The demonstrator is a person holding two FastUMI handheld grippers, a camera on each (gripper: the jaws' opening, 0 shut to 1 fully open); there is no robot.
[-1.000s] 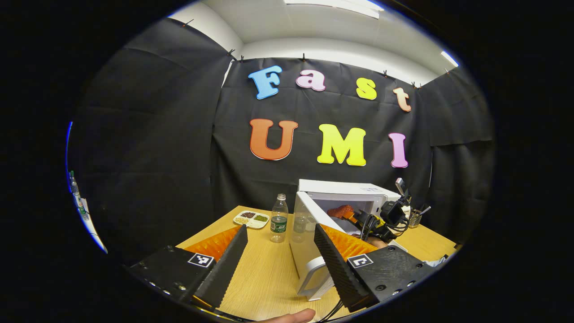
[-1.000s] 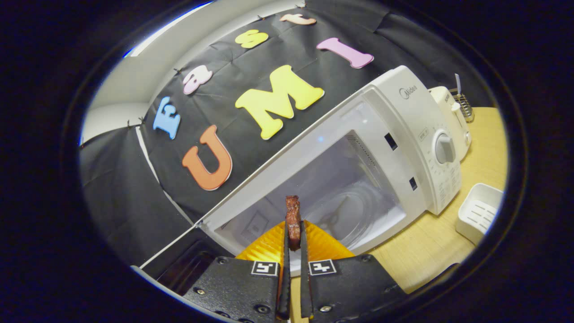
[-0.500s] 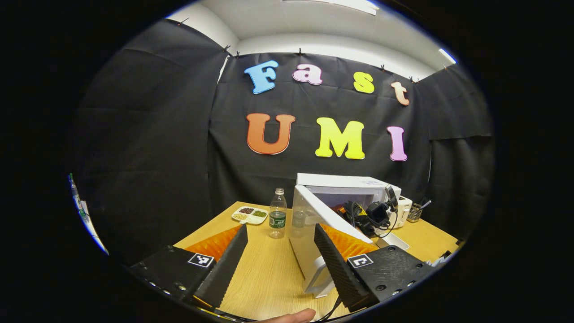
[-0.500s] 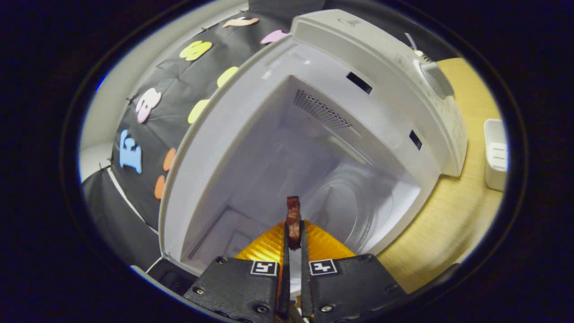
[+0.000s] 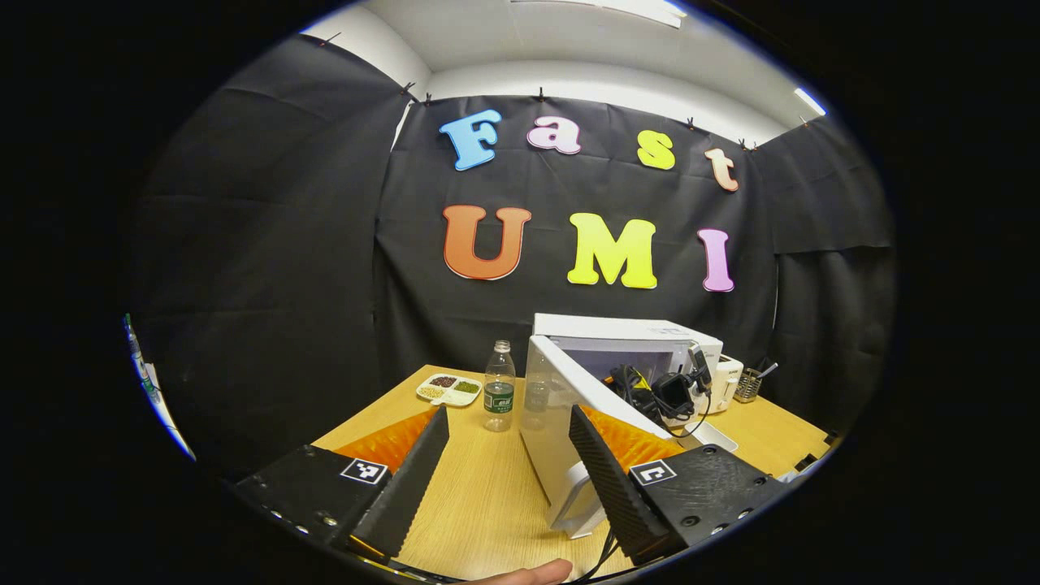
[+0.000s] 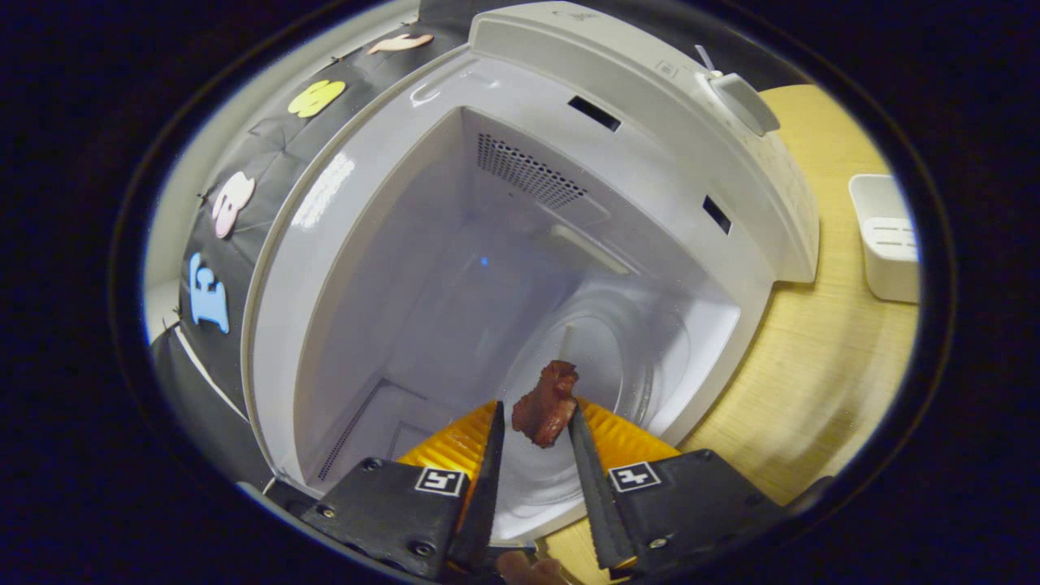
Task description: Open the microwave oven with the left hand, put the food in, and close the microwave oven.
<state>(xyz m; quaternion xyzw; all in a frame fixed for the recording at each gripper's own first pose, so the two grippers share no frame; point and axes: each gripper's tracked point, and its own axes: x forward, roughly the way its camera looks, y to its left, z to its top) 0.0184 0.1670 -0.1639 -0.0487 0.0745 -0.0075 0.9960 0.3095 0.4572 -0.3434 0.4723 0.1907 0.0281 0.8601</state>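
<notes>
- A clear plastic water bottle stood upright on the wooden table, just left of the swung-out microwave door; behind the bottle lay a divided white dish with dark, green and pale grains in its compartments.
- The door stood edge-on between the left gripper and the oven cavity, hiding most of the opening from that side; the door's pale handle showed just beside the right-hand finger.
- To the right of the microwave were a small white appliance and a wire cup holding utensils; a shallow white slotted tray lay on the table near the oven's front corner.
- The other gripper, a dark bundle of housing and cables, reached into the oven mouth.
- Inside the microwave cavity the smooth white walls carried a perforated vent patch, and a round glass turntable covered the floor.
- The food, a lumpy reddish-brown piece, sat between the tips of the right gripper in front of the turntable; the fingers were spread, and whether both touched it I cannot tell.
- The left gripper was released, its ribbed fingers wide apart over bare table, grasping nothing.
</notes>
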